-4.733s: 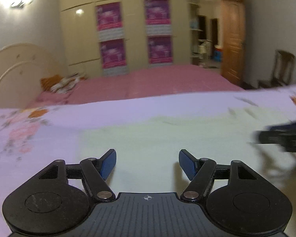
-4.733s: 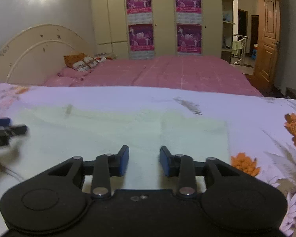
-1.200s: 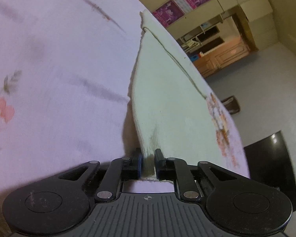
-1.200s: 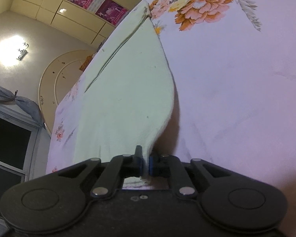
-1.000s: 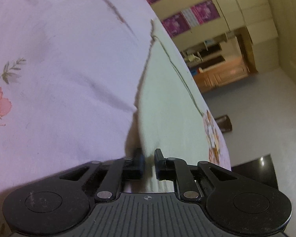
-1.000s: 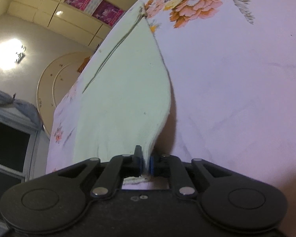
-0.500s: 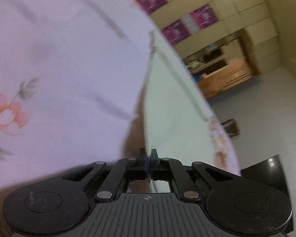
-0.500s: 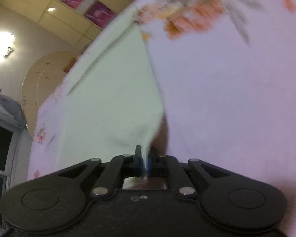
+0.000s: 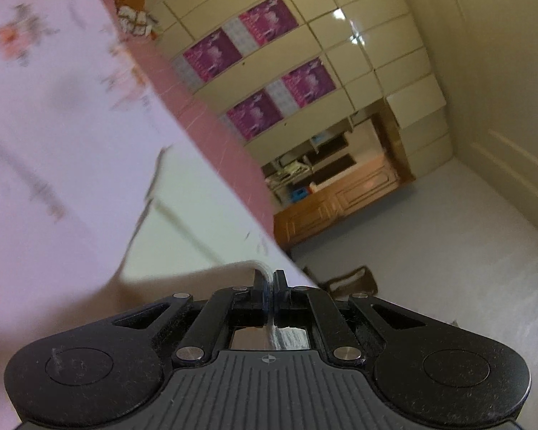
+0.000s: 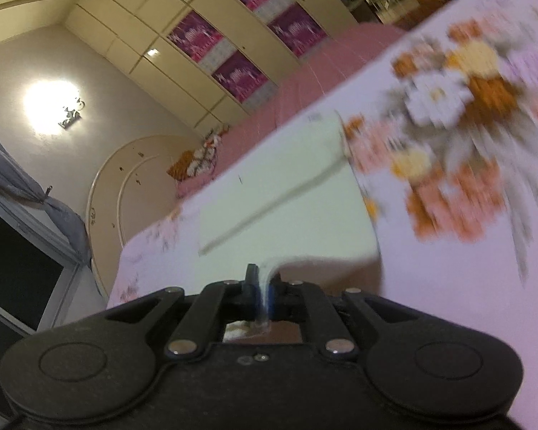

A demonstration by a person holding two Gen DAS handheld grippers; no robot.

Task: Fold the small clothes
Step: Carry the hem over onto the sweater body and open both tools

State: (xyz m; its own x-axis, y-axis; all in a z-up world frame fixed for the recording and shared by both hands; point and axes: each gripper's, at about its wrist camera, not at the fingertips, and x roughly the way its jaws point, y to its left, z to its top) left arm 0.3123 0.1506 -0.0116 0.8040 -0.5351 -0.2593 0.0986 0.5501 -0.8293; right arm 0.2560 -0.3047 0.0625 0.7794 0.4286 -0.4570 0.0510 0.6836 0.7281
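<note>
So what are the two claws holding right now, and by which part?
Both hold the pale green cloth: left claw and right claw each pinch a near corner.

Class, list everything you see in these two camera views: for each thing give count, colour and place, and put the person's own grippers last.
cloth: one, pale green, on the sheet, near edge lifted
sheet: one, lilac with orange flowers, under the cloth
bed: one, pink cover, behind the sheet
headboard: one, cream, by the wall
posters: four, purple, on the cream wardrobe
wall lamp: one, lit
chair: one, dark wood, on the floor
left gripper: black, closed on the cloth
right gripper: black, closed on the cloth
</note>
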